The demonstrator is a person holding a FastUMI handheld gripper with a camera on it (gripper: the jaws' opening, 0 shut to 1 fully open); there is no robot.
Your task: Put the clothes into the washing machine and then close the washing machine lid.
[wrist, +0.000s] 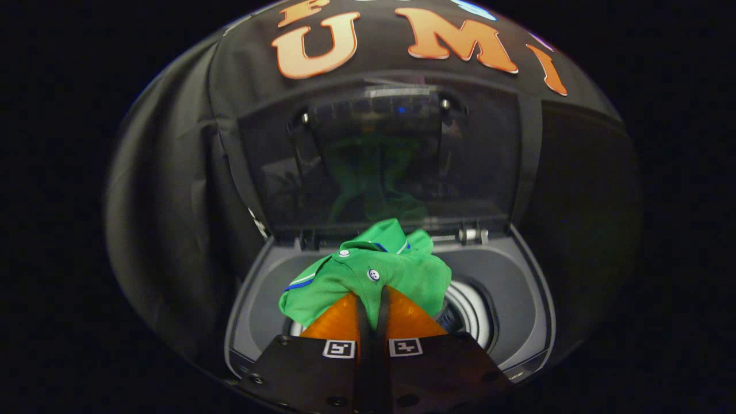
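So the gripper [372, 299] has its orange fingers [336, 322] pinched tight on a green shirt [374, 270], which is bunched right over the washing machine [506, 299] opening, with the lid [379, 161] standing up open behind it.

Black cloth wall [172, 172] draped behind and around, dim booth light
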